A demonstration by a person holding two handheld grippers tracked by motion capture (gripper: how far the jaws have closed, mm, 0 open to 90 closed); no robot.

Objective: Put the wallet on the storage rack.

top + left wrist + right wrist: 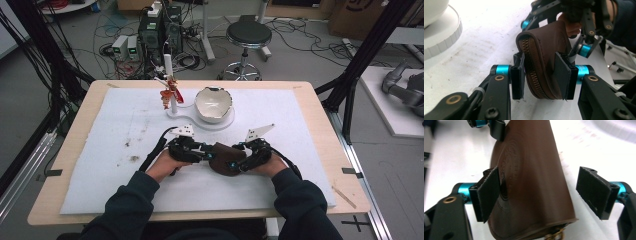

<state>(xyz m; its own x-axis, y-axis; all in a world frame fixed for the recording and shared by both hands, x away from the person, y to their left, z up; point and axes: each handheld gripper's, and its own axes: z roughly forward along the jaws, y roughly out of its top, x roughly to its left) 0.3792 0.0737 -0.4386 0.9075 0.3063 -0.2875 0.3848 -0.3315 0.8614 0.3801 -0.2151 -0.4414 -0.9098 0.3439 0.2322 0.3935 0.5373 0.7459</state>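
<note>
Near edge: both forearms come in over the table's (80, 200) front lip, hands meeting at centre of the white mat (280, 115).

Left gripper (205, 150): jaws clamped on the brown zip pouch (225, 161), pads pressing both faces, zipper edge turned toward its camera in the left gripper view.

Right gripper (239, 159): jaws spread around the other end of the pouch. In the right gripper view one pad touches the leather; the other stands clear of it, with white mat showing between. Not gripping.

Pouch sits at mat centre-front between the two grippers, held on edge. Zipper looks closed along the stretch visible; contents can't be told.

Room: wide bare mat to left and right of the hands, a few dark specks left of centre. Mat stops short of the table edges on all sides, wood border showing.

Farther back: white bowl (213, 104), rim chipped and uneven, sits on a round white base (225, 122) just behind the grippers. Inside looks empty. Just left of it, on the same base, a white post (172, 90) carrying a small red-orange object (169, 93); too small to tell what it is.
</note>
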